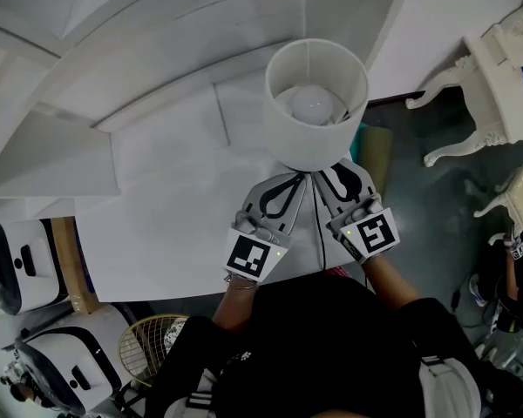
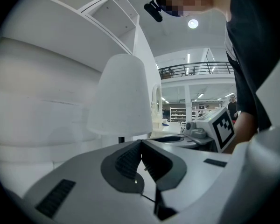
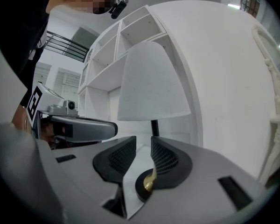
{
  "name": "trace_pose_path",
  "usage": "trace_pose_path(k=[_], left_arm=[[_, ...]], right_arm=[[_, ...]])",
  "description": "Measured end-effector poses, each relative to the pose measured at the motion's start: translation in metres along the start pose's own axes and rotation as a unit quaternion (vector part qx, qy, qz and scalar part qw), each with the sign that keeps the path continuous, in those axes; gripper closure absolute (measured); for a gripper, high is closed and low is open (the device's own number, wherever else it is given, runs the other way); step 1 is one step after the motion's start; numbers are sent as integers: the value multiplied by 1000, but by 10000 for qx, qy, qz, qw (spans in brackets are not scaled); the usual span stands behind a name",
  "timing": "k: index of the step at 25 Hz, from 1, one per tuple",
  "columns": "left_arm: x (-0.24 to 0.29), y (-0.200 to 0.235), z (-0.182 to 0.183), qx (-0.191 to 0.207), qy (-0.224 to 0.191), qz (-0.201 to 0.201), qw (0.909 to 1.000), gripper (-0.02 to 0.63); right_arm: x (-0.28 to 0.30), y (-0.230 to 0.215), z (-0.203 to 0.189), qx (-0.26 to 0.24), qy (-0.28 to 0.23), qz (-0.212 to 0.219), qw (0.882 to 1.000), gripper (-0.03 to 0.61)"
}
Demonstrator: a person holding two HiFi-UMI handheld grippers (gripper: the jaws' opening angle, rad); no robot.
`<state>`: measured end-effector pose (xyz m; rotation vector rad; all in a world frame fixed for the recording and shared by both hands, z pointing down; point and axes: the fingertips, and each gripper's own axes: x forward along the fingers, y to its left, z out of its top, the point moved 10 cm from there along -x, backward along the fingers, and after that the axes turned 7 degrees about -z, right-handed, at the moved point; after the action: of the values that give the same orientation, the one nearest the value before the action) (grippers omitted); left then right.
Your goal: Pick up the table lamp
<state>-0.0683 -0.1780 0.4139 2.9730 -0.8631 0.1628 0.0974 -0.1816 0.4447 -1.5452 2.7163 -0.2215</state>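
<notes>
The table lamp (image 1: 314,103) stands on the white table (image 1: 174,216). From above I see its white drum shade and the bulb inside. Both grippers lie level at its foot, side by side under the shade's near rim. My left gripper (image 1: 292,177) is shut with nothing between its jaws (image 2: 141,141); the shade (image 2: 121,97) rises just beyond them. My right gripper (image 1: 338,174) is open, with a narrow gap at its tips (image 3: 143,141). The black lamp stem (image 3: 154,127) stands just past that gap, and a dark round base with a brass part (image 3: 147,185) shows below. A thin black cord (image 1: 321,233) runs back between the grippers.
White shelving (image 1: 113,59) wraps behind and left of the lamp. The table's right edge lies close to the lamp, with dark floor and ornate white furniture (image 1: 497,77) beyond. A wicker basket (image 1: 148,342) and white machines (image 1: 17,264) sit at lower left.
</notes>
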Motion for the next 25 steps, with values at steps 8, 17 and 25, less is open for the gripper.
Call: trace_pose_path(k=[8,17,25], left_arm=[[-5,11,-6,-65,79,88,9999,611],[-7,12,-12,-117,91,132,9998,611],[-7,14,-15,-179,70,167,9997,611]], right_arm=[[14,-4,-8,-45,12,-98,9999,485],[30,-14,-23,-54,415,-325,9986,460],[41,-16,-28,-71,439,-344,9984,442]])
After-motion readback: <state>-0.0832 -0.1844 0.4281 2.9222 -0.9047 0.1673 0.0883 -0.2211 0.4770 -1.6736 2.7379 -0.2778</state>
